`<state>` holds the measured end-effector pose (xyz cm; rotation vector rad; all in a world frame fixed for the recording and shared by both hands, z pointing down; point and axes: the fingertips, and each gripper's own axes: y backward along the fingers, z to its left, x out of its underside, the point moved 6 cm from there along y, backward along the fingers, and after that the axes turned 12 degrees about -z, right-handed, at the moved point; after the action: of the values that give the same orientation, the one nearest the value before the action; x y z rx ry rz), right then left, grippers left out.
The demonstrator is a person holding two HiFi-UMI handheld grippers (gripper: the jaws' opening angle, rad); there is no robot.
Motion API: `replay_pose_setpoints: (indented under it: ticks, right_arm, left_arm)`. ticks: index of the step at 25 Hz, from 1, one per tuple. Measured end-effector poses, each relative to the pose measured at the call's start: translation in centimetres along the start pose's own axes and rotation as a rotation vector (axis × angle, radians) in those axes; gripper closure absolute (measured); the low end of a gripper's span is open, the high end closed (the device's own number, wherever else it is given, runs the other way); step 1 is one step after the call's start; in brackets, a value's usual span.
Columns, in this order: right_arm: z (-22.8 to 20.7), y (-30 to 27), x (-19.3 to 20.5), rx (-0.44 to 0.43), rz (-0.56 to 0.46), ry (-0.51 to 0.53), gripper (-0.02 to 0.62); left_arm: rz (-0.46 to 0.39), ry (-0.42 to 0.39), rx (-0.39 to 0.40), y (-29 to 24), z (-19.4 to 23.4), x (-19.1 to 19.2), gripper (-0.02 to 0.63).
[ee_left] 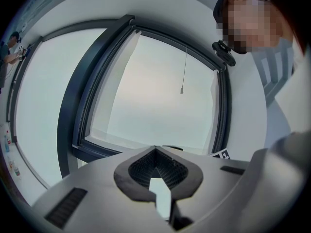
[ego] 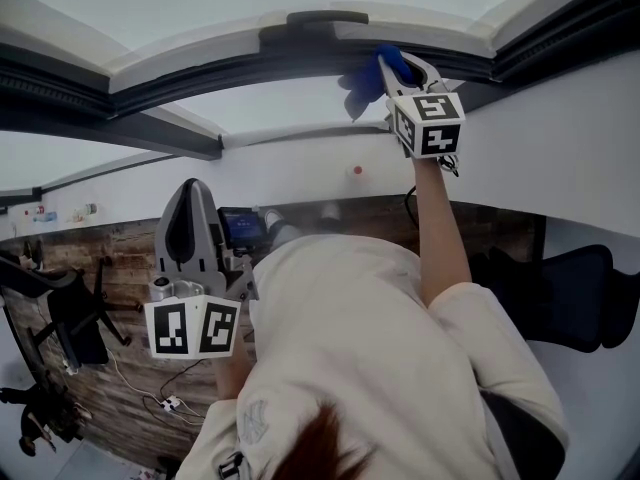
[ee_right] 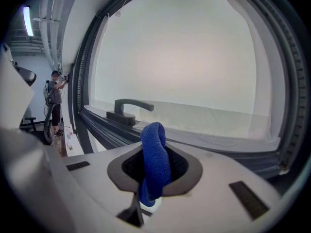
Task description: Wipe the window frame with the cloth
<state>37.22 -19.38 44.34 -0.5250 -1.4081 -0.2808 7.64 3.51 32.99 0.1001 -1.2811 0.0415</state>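
My right gripper [ego: 396, 65] is raised to the dark window frame [ego: 200, 76], just right of the window handle [ego: 327, 17]. It is shut on a blue cloth [ego: 368, 80], which bunches against the frame. In the right gripper view the cloth [ee_right: 154, 159] stands folded up out of the jaws of the right gripper [ee_right: 155, 152], close to the frame's rail [ee_right: 109, 132] and the handle [ee_right: 127, 109]. My left gripper [ego: 188, 193] hangs low at the left, away from the frame. The left gripper [ee_left: 155, 148] is shut with nothing in it, facing the window frame [ee_left: 77, 96].
A person's head and cream top fill the lower middle of the head view. Office chairs stand at the left [ego: 70, 318] and right [ego: 570, 288] on a wooden floor [ego: 120, 258]. A blind cord [ee_left: 183, 72] hangs before the pane. Another person [ee_right: 54, 98] stands far off.
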Motion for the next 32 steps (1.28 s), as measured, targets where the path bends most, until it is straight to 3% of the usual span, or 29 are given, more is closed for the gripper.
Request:
replay_pose_setpoints:
  ticks: [32]
  right_arm:
    - [-8.6,4.3,1.6,0.166,-0.009,-0.044,0.541]
  left_arm:
    - [-0.006,0.007,0.035,-1.9,-3.2,0.9,0.601]
